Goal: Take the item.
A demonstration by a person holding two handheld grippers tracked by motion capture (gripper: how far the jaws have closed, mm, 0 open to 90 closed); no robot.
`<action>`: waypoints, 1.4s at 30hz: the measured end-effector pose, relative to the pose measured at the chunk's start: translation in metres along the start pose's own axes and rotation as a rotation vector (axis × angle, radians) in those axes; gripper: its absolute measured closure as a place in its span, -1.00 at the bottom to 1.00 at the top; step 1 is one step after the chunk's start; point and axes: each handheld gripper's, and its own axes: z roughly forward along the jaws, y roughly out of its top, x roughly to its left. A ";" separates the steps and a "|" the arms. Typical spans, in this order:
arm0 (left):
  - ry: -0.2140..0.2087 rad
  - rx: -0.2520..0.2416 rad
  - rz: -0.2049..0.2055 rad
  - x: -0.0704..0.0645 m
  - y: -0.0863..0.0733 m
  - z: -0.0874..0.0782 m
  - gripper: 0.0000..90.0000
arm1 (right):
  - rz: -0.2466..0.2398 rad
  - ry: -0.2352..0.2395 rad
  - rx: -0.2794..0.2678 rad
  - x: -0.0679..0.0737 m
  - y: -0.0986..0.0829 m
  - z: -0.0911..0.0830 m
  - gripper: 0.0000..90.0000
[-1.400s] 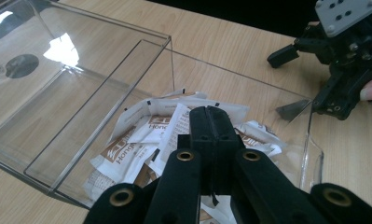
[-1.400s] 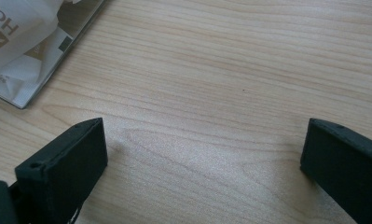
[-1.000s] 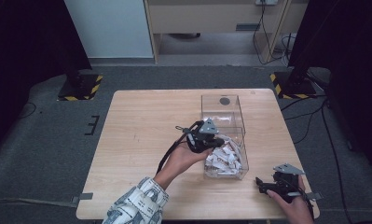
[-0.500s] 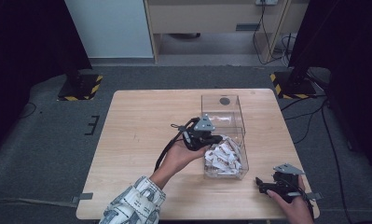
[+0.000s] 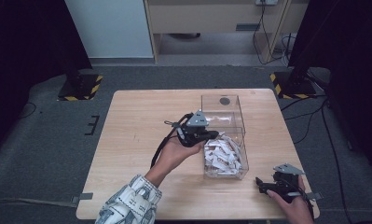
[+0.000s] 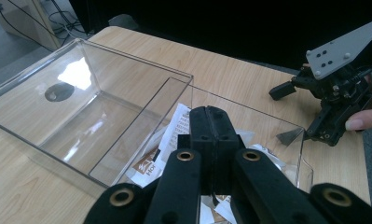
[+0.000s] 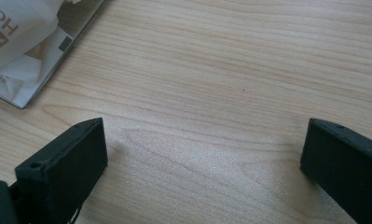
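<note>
Evidently we hover our left gripper [image 5: 210, 135], jaws pressed together and empty, over the clear box [image 5: 223, 135] of paper packets [image 5: 223, 154]; our right gripper [image 5: 263, 185] waits wide open at five o'clock.

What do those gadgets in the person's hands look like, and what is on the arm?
Both are black, jointed tools. The left gripper and right gripper each carry a grey three-cornered plate on top and a trailing black cable. The left forearm wears a white sleeve with a dark pattern.

One clear box [image 5: 223, 135] – two compartments; many paper packets [image 5: 223, 156]; two grippers.
</note>
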 end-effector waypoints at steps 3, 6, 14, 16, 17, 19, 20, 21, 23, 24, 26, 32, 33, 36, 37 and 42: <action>0.003 -0.007 -0.002 0.001 0.001 -0.002 1.00 | 0.000 0.000 0.000 0.000 0.000 0.000 -0.98; 0.007 -0.010 -0.002 0.002 0.001 -0.005 1.00 | 0.000 -0.001 -0.001 0.000 0.000 0.000 -0.98; 0.024 -0.034 -0.011 0.010 0.001 -0.016 1.00 | 0.000 0.000 0.000 0.000 0.000 0.000 -0.98; 0.026 -0.034 -0.008 0.010 0.001 -0.017 1.00 | 0.000 -0.001 -0.002 0.000 0.000 0.000 -0.98; 0.030 -0.036 -0.008 0.012 0.001 -0.020 1.00 | 0.000 -0.001 -0.002 0.000 0.000 0.000 -0.98; 0.036 -0.039 -0.011 0.014 0.001 -0.023 1.00 | 0.000 0.000 0.000 0.000 0.000 0.000 -0.98; 0.036 -0.039 -0.011 0.014 0.001 -0.023 1.00 | 0.000 0.000 0.000 0.000 0.000 0.000 -0.98; 0.041 -0.045 -0.015 0.016 0.001 -0.025 1.00 | 0.000 0.000 0.000 0.000 0.000 0.000 -0.98; 0.045 -0.045 -0.015 0.018 0.001 -0.028 1.00 | 0.000 -0.001 -0.002 0.000 0.000 0.000 -0.98; 0.048 -0.048 -0.017 0.019 0.001 -0.029 1.00 | 0.000 0.000 0.000 0.000 0.000 0.000 -0.98; 0.052 -0.047 -0.018 0.021 0.000 -0.031 1.00 | 0.000 0.000 0.000 0.000 0.000 0.000 -0.98; 0.082 -0.046 -0.027 0.032 -0.005 -0.039 1.00 | 0.000 -0.001 -0.002 0.000 0.000 0.000 -0.98; 0.084 -0.045 -0.029 0.034 -0.006 -0.040 1.00 | 0.000 -0.001 -0.002 0.000 0.000 0.000 -0.98; 0.090 -0.047 -0.030 0.037 -0.008 -0.043 1.00 | 0.000 -0.001 -0.001 0.000 0.000 0.000 -0.98; 0.094 -0.046 -0.033 0.038 -0.009 -0.044 1.00 | 0.000 -0.001 -0.002 0.000 0.000 0.000 -0.98; 0.116 -0.037 -0.049 0.048 -0.017 -0.047 1.00 | 0.000 0.000 0.000 0.000 0.000 0.000 -0.98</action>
